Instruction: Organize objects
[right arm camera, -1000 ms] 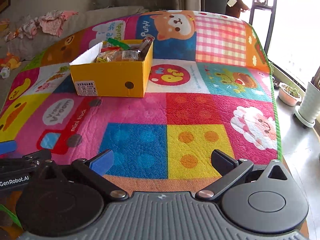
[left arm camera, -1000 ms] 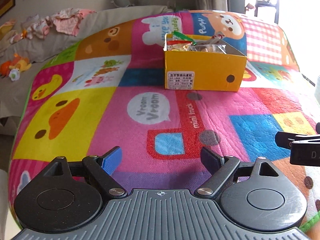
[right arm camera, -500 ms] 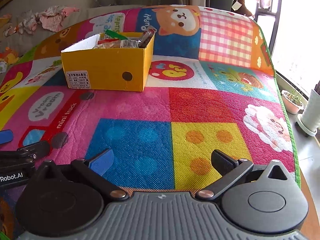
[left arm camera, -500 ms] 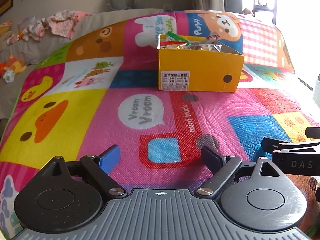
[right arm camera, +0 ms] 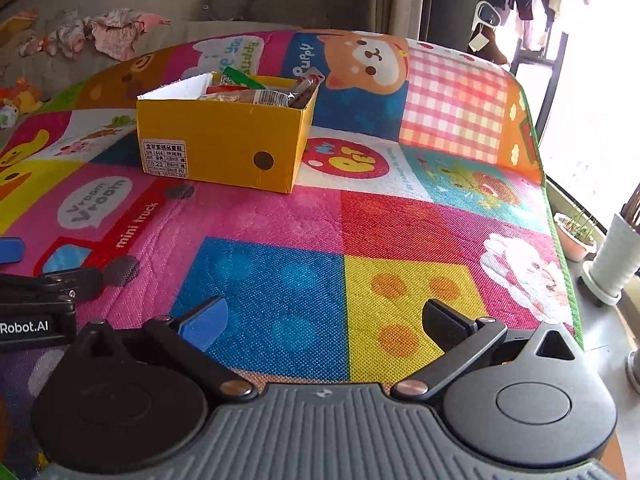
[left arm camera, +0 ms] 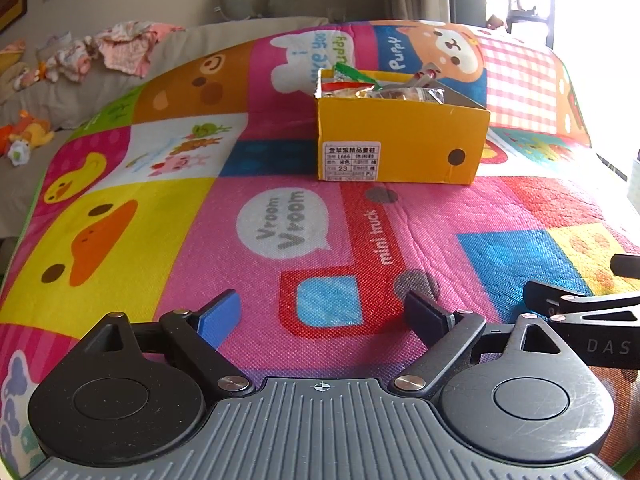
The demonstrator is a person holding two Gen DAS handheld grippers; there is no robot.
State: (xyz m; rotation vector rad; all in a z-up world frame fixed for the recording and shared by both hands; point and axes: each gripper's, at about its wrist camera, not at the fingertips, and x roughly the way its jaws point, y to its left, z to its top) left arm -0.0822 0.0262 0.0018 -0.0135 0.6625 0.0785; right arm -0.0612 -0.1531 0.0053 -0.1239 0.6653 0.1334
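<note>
A yellow cardboard box stands on the colourful play mat, filled with several snack packets. It also shows in the right wrist view at upper left, with the packets inside. My left gripper is open and empty, low over the mat well in front of the box. My right gripper is open and empty, over the blue and yellow squares to the right of the left one. Each gripper's side shows in the other's view.
The mat covers a table whose right edge drops to the floor. A white pot and a small plant pot stand on the floor there. A sofa with clothes and a plush toy lies behind at left.
Both grippers have dropped lower and moved slightly forward toward the box, which now looks larger. Both stayed open and empty.
</note>
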